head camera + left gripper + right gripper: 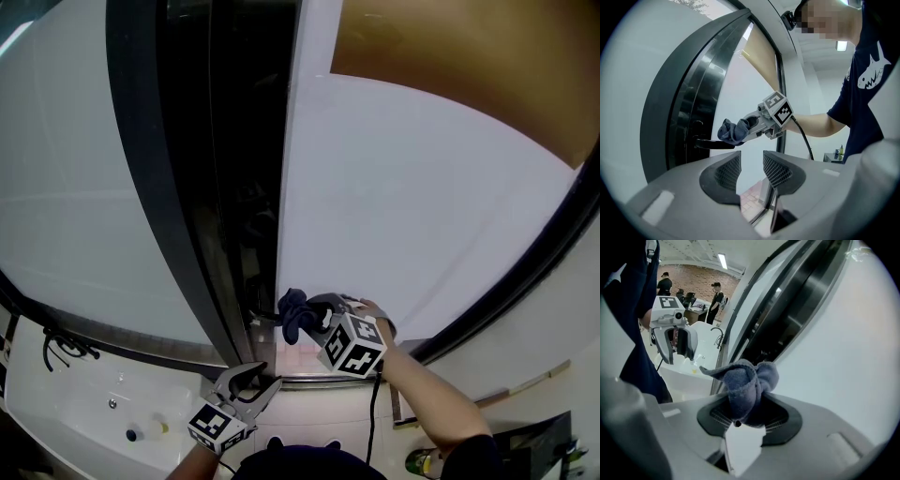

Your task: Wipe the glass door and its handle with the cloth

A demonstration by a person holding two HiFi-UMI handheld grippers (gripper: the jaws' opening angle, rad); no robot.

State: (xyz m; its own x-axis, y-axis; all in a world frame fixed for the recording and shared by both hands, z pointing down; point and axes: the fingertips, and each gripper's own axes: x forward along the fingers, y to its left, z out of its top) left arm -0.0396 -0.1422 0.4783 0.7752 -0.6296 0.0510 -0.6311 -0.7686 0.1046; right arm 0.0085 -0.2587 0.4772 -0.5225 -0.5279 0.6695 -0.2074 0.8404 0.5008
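1. Press cloth [731, 131], now at tip of handle [710, 143] on door [403, 206], along whole lever, then around it.
2. Keep right hand-held gripper [745, 420] clamped tight on bunched cloth.
3. Reaching forward with right forearm, level with handle; holding left hand-held gripper [751, 171] low, jaws apart, empty.

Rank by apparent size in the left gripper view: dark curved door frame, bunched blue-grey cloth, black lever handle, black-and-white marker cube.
1. Dark curved door frame, largest by far.
2. Bunched blue-grey cloth and black-and-white marker cube: too alike to rank.
3. Black lever handle, thin.
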